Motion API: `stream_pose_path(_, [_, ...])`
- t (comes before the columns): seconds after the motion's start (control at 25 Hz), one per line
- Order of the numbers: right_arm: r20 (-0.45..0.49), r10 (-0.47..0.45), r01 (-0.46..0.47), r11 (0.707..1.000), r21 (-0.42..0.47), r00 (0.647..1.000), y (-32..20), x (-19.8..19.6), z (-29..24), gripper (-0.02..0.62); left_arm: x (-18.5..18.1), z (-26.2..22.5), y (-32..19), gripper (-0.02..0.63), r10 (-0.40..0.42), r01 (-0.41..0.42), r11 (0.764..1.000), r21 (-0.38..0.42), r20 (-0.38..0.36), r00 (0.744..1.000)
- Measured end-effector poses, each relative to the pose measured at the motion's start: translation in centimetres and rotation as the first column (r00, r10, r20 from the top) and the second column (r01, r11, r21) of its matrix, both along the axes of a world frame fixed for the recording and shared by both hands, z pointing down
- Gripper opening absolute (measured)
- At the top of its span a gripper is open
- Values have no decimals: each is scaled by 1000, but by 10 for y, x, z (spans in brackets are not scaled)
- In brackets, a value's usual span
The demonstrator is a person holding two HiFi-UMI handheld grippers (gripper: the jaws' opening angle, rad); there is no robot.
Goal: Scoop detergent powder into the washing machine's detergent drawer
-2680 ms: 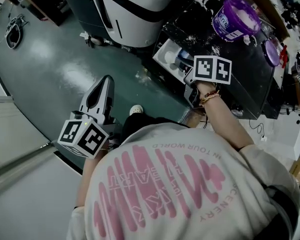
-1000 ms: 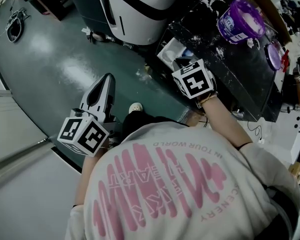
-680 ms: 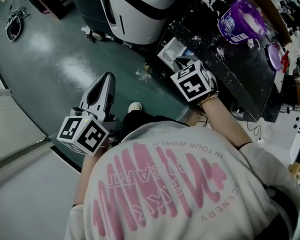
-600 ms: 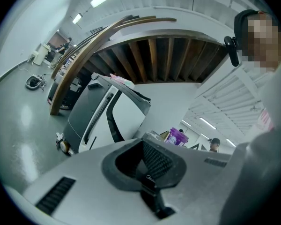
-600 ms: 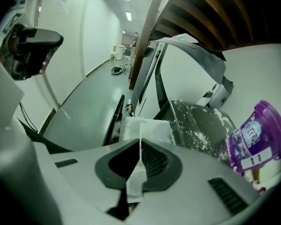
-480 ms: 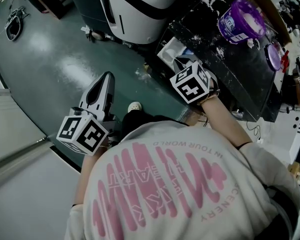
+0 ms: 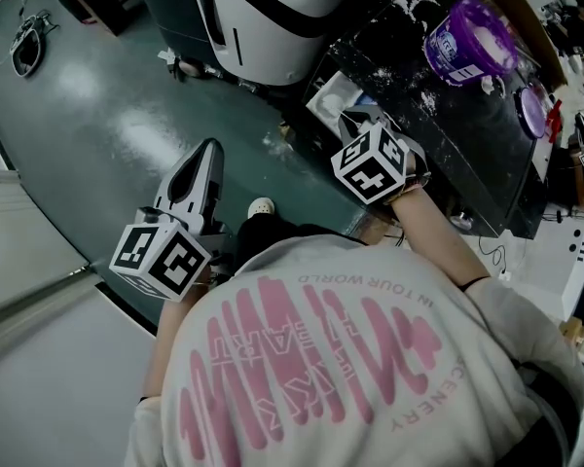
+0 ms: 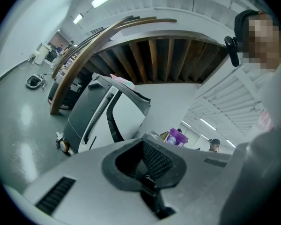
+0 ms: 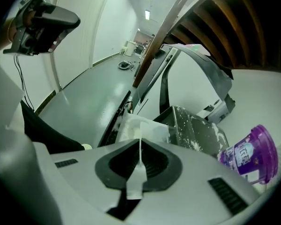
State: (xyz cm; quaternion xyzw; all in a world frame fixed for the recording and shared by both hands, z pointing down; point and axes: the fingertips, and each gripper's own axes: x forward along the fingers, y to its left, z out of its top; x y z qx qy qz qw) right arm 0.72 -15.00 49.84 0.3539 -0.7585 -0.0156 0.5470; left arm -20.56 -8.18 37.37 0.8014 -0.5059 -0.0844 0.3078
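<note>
**Above the washing machine's front corner: scoop in the right claw, drawer just ahead**

Along the line of the right claw: shut tight on the thin white handle of a scoop, pads pressing its flat sides. Handle end nearest, bowl end farthest, so the long axis runs straight out from the claw. Turned almost edge-on, so cannot tell whether any powder sits in the bowl.

Just beyond and below that far end: the detergent drawer, white, pulled out from the front of the machine. Lies forward and down from the claw, near but apparently not touching the scoop. Cannot tell which compartment sits under the bowl.

Farther back and to the right, on the dark, powder-dusted worktop: the purple tub of detergent, open, well apart from the claw.

Well apart to the left, low over the green floor: the left claw, jaws together with nothing between them, aimed away from the drawer.

Judged from this layout: clearly the right hand's job. Needs only a short reach or tip forward and down along the scoop's own axis, keeping the bowl inside the drawer's rim to avoid more spill.
</note>
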Motion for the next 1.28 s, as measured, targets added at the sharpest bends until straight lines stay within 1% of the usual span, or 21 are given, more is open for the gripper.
stream_pose_path(0.24, [-50, -35, 37, 999, 33, 998, 1, 2, 0, 6, 0, -1, 3, 3, -3, 3, 1000, 1, -1, 1000])
stream_pose_path(0.4, [-103, -66, 71, 996, 52, 992, 2, 3, 2, 7, -1, -1, 6, 3, -7, 7, 1000, 3, -4, 1000])
stream_pose_path(0.64, [-161, -83, 95, 993, 66, 983, 1, 7, 2, 6, -2, -1, 10, 3, -12, 12, 1000, 2, -8, 1000])
stream_pose_path(1.12, [-236, -121, 151, 982, 112, 964, 1, 6, -6, 6, -4, -2, 19, 3, -25, 25, 1000, 13, -19, 1000])
stream_pose_path(1.28, [-274, -144, 184, 975, 125, 951, 1, 7, -9, 6, -3, -3, 22, 3, -28, 29, 999, 18, -22, 999])
